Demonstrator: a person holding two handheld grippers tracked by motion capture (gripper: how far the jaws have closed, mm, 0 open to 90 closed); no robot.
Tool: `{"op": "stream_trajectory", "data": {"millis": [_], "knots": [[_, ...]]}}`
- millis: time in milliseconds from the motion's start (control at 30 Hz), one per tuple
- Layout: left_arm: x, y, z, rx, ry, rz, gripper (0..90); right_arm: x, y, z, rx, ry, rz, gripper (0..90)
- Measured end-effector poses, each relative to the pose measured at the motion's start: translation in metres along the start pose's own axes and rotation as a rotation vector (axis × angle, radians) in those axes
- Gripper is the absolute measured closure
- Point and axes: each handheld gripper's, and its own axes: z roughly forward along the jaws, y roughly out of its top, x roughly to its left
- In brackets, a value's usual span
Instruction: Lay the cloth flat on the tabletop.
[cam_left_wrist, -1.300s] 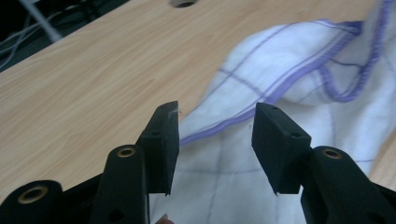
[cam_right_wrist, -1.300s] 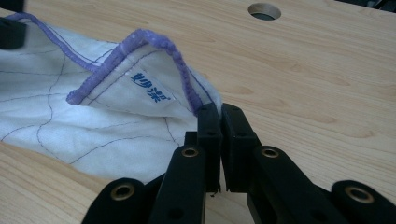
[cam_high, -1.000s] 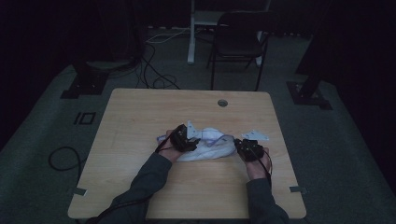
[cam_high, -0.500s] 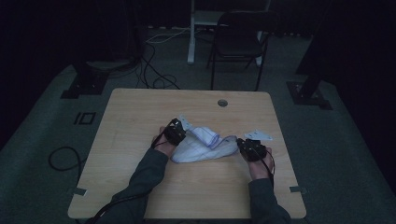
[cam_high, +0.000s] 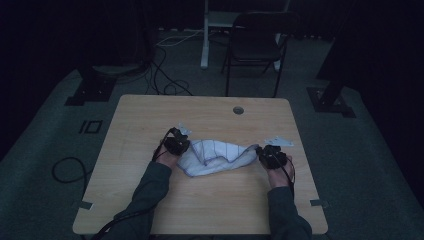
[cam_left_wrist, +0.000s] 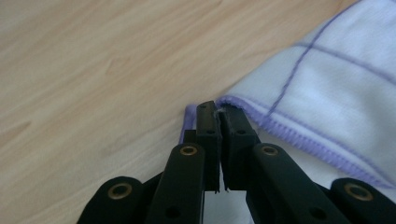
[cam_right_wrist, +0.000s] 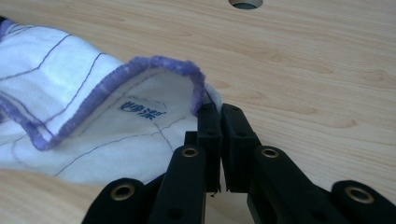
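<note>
The left gripper (cam_high: 176, 144) has slid leftward across the table (cam_high: 150, 115), away from the middle of the white cloth (cam_high: 217, 156) and out to that cloth's left end. Its jaws, which stood apart a second ago, have just been closing and now pinch the purple-stitched hem (the left gripper view shows the edge caught between them). The cloth, bunched up before, now lies drawn out longer between the two grippers.

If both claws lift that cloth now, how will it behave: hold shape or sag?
Likely sags: the cloth already lies rumpled and drooping between the left claw and right claw. Probably light, being thin with a folded-over hem. Each claw pinches only an edge, so it might slip.
</note>
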Motion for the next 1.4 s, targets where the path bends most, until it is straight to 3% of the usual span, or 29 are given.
{"op": "stream_trajectory", "data": {"millis": [33,67,133,267,367,467,667,800,967,1233,1400], "knots": [[0.002,-0.003,0.003,0.026,0.027,-0.008,86.6,-0.002,0.000,0.003,0.007,0.001,0.006,87.9],[0.002,-0.003,0.003,0.026,0.027,-0.008,84.7,-0.003,0.001,0.007,0.019,-0.004,0.009,87.9],[0.010,-0.009,0.005,0.031,0.034,-0.056,81.2,-0.008,0.002,0.012,0.033,-0.014,0.023,87.9],[0.012,-0.012,0.000,0.016,0.033,-0.060,76.5,-0.014,0.002,0.018,0.060,-0.029,0.039,86.9],[0.006,-0.015,-0.007,-0.007,0.021,-0.029,72.6,-0.018,0.002,0.021,0.079,-0.053,0.060,83.5],[0.001,-0.017,-0.010,-0.018,0.010,-0.010,71.0,-0.018,0.002,0.021,0.087,-0.080,0.051,81.0],[-0.028,-0.021,-0.020,-0.060,-0.056,0.061,63.7,-0.014,0.001,0.005,0.040,-0.081,0.031,71.3],[-0.040,-0.019,-0.022,-0.081,-0.063,0.088,58.9,-0.007,-0.002,-0.003,0.011,-0.061,0.018,70.4],[-0.053,-0.012,-0.018,-0.079,-0.076,0.121,54.8,0.014,-0.006,-0.011,-0.019,-0.004,-0.046,70.1],[-0.058,-0.008,-0.014,-0.066,-0.069,0.122,54.2,0.048,0.008,-0.003,-0.050,0.096,-0.165,65.1],[-0.057,-0.015,-0.022,-0.079,-0.083,0.089,54.3,0.069,0.020,0.008,-0.049,0.156,-0.235,62.9]]}}
